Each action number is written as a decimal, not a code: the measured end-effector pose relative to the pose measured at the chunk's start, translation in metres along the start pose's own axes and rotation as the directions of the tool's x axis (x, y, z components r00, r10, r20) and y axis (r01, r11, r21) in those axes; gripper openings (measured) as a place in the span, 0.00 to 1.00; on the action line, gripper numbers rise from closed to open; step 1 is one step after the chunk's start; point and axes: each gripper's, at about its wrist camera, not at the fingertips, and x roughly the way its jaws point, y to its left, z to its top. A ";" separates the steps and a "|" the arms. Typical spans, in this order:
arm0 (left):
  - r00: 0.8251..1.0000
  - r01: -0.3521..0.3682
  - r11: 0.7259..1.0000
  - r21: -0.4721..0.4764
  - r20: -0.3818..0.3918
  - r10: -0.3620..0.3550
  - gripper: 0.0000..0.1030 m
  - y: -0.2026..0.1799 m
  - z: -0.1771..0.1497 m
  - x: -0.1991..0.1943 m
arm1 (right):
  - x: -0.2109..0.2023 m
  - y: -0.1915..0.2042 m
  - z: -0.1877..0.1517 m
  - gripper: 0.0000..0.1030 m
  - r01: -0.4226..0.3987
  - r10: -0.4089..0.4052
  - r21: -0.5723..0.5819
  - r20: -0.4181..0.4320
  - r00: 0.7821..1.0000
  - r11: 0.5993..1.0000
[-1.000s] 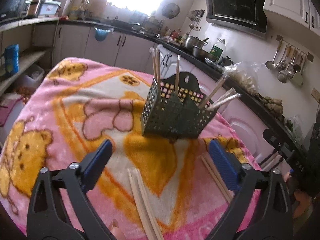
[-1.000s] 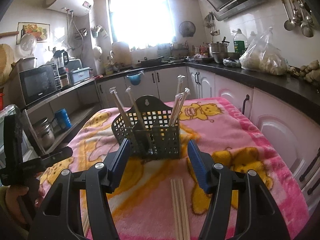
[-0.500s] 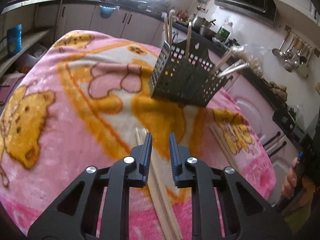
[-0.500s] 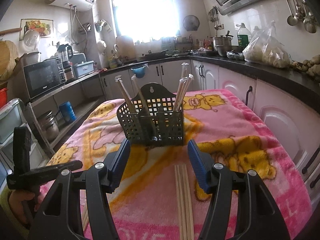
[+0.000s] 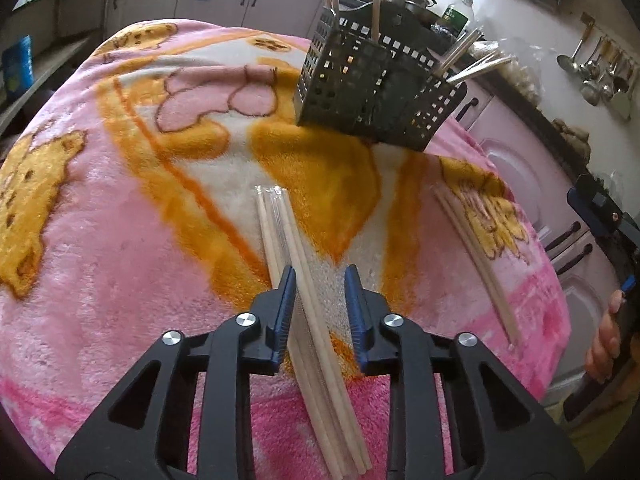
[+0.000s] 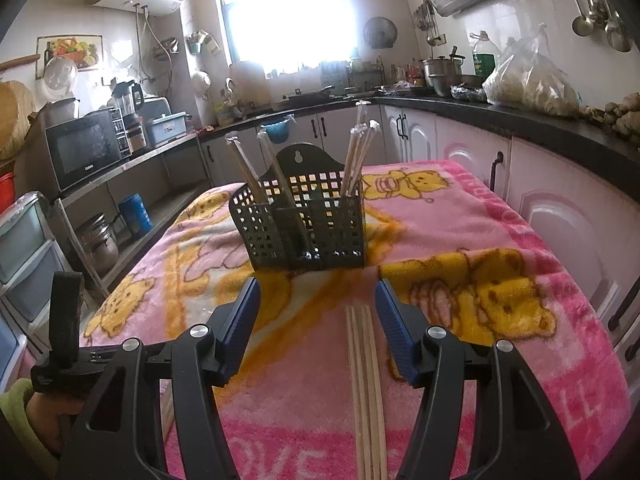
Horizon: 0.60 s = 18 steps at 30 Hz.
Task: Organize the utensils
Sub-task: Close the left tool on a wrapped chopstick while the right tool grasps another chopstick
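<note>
A black perforated utensil basket stands on the pink blanket with several chopsticks upright in it. A wrapped bundle of wooden chopsticks lies on the blanket and runs between the jaws of my left gripper. Those jaws stand narrow and are opening; the left pad is close against the bundle and a gap shows at the right pad. Another bundle of chopsticks lies under my right gripper, which stands open above it, nearer its right finger. That same bundle shows at the right in the left wrist view.
The blanket-covered table is ringed by white kitchen cabinets and a dark counter with pots and bags. A shelf with a microwave stands to the left. A person's hand is at the table's right edge.
My left gripper dropped toward the blanket and tilted down over the chopstick bundle; its jaws went from wide to nearly shut, then a little wider. The right gripper barely moved.
</note>
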 end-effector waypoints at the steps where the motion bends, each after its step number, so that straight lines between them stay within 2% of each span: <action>1: 1.000 -0.010 1.000 0.007 0.001 0.010 0.23 -0.001 0.000 0.001 | 0.001 -0.001 0.000 0.56 0.000 0.000 0.001 -0.003 1.000 1.000; 9: 0.999 -0.043 0.998 0.053 -0.001 0.043 0.26 -0.010 0.000 0.007 | 0.012 -0.009 -0.009 0.56 0.005 -0.004 0.011 -0.046 0.999 1.000; 18: 0.998 -0.050 0.994 0.096 -0.034 0.053 0.26 -0.022 0.001 0.024 | 0.040 -0.009 -0.023 0.56 0.001 -0.006 -0.032 -0.165 0.986 0.999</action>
